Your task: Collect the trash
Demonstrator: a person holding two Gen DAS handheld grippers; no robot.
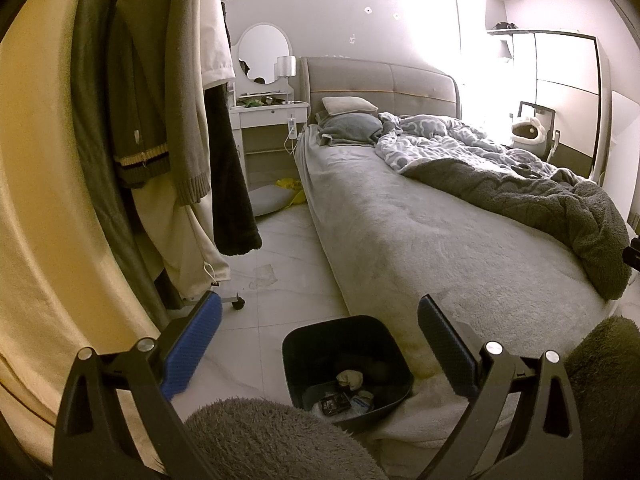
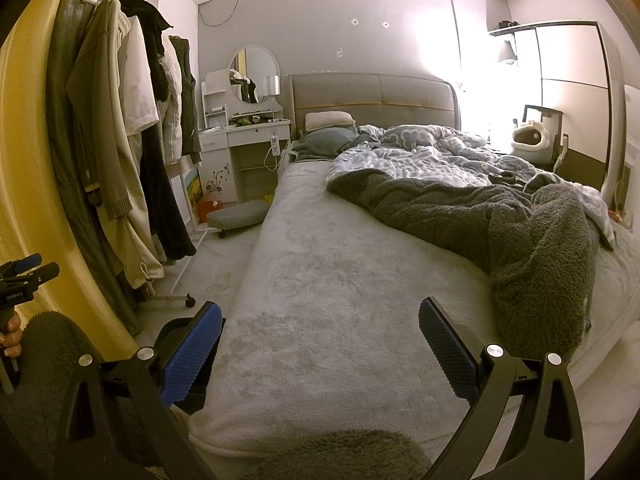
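Note:
A dark trash bin [image 1: 347, 372] stands on the white tile floor at the foot corner of the bed, with crumpled paper [image 1: 350, 379] and wrappers [image 1: 334, 404] inside. My left gripper [image 1: 320, 346] is open and empty, held above the bin. My right gripper [image 2: 320, 346] is open and empty over the grey bed sheet [image 2: 320, 280]. The bin's rim [image 2: 172, 330] shows behind the right gripper's left finger. The left gripper also shows at the far left of the right wrist view [image 2: 24, 270]. A yellow bag [image 1: 294, 190] lies on the floor beside the bed's head.
A clothes rack [image 2: 132, 152] on wheels stands left of the bed. A white vanity desk with mirror [image 2: 248, 128] is at the back. A grey blanket [image 2: 520, 228] and patterned duvet [image 2: 420, 152] lie rumpled on the bed. A wheeled stool [image 2: 236, 216] sits by the desk.

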